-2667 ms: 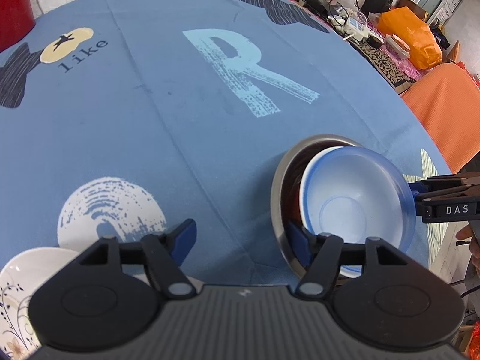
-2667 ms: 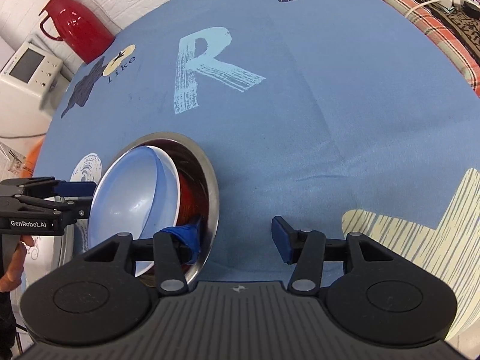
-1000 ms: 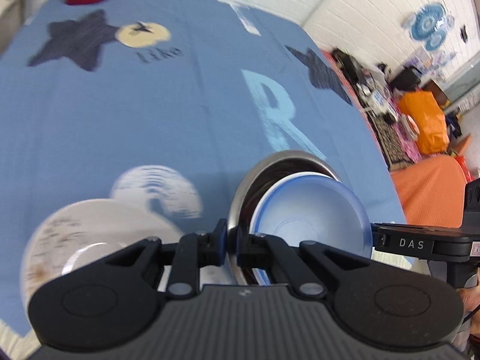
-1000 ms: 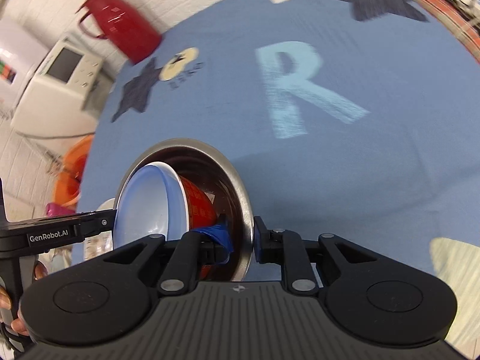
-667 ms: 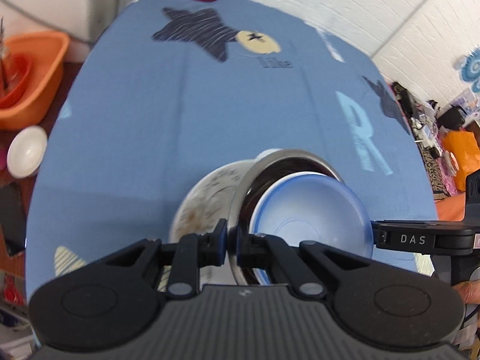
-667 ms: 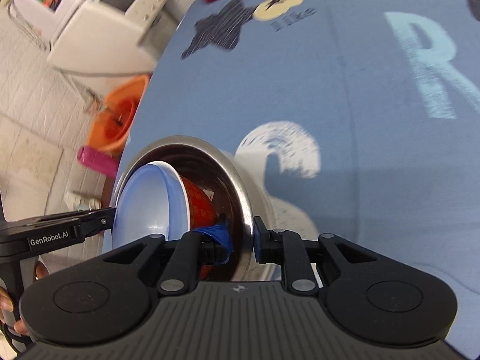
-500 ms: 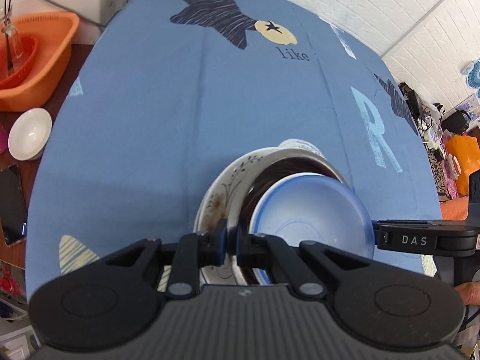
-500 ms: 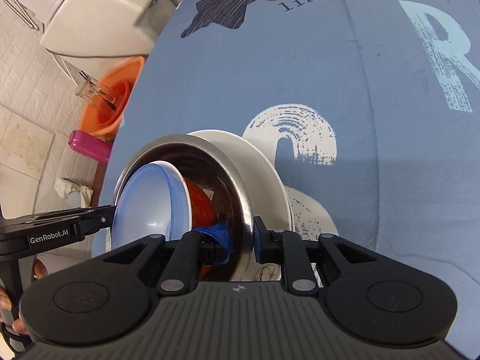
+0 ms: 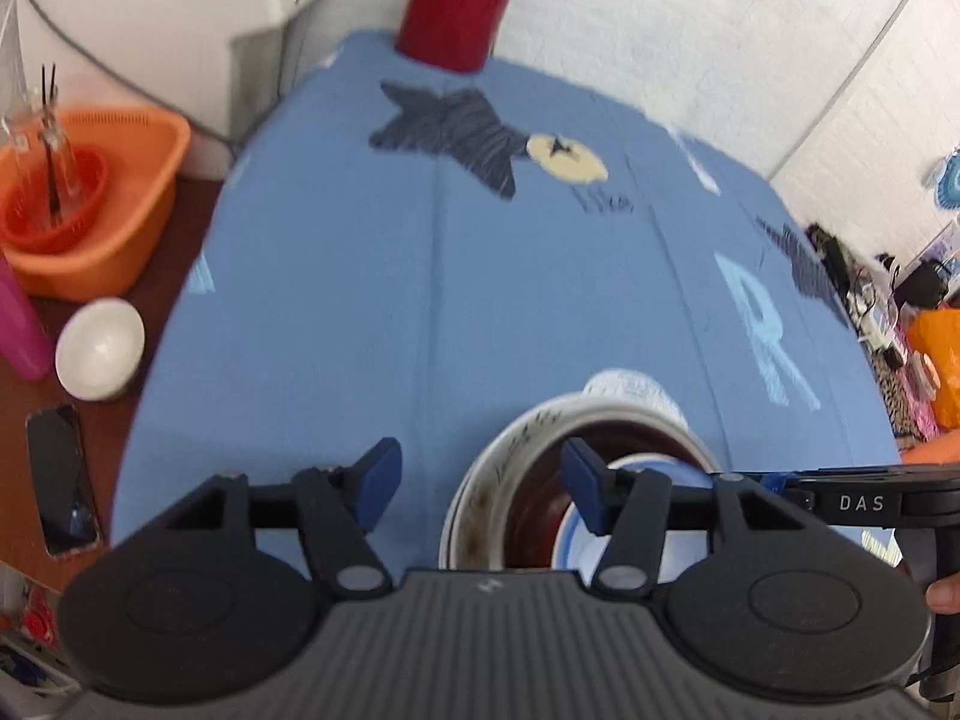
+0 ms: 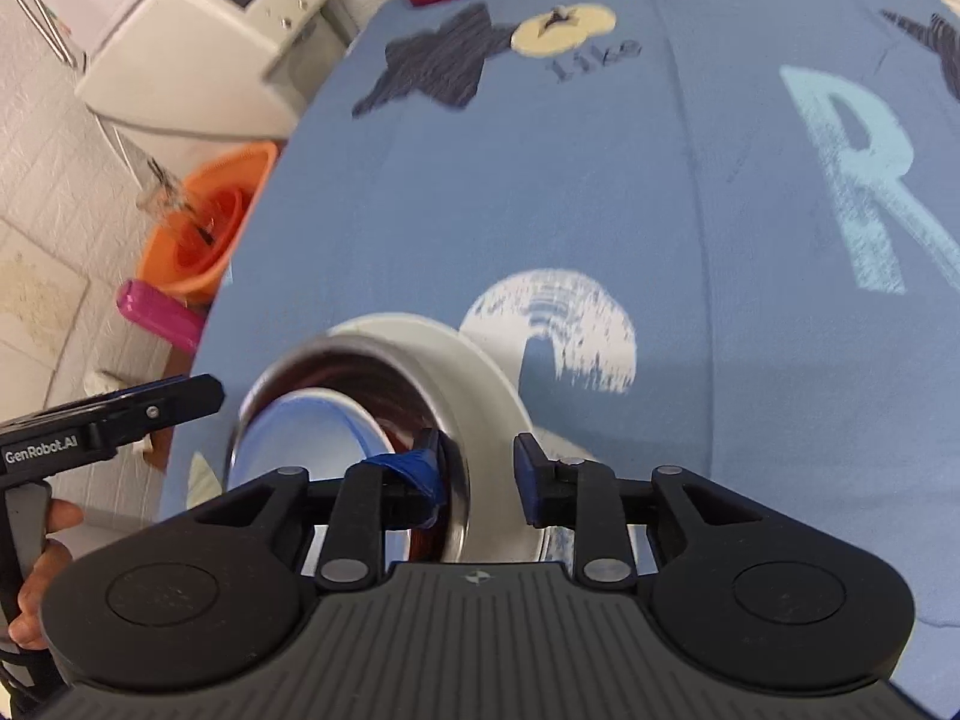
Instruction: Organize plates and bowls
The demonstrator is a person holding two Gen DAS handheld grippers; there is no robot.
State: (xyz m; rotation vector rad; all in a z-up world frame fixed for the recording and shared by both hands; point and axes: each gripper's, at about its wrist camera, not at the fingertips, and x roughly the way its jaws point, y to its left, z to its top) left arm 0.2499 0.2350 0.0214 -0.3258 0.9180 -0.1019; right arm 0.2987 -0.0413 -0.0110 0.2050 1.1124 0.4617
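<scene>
Steel bowl (image 10: 474,420) with blue bowl (image 10: 300,438) nested inside now sits on white plate (image 9: 510,444), counter's near edge. My left tongs (image 9: 480,474) wide; right tongs (image 10: 477,468) parted, straddling steel rim, no grip. Stacked to save space.

From my seat both views smear with motion blur, the red flask (image 9: 459,0) far ahead of the tongs is cut off by the top edge, and my grippers' bodies hide the near side of the stacked bowls (image 10: 414,396).

The surface (image 9: 510,300) is covered by a blue printed cloth. White brick walls (image 9: 690,30) and a tiled floor (image 10: 48,276) are seen.
</scene>
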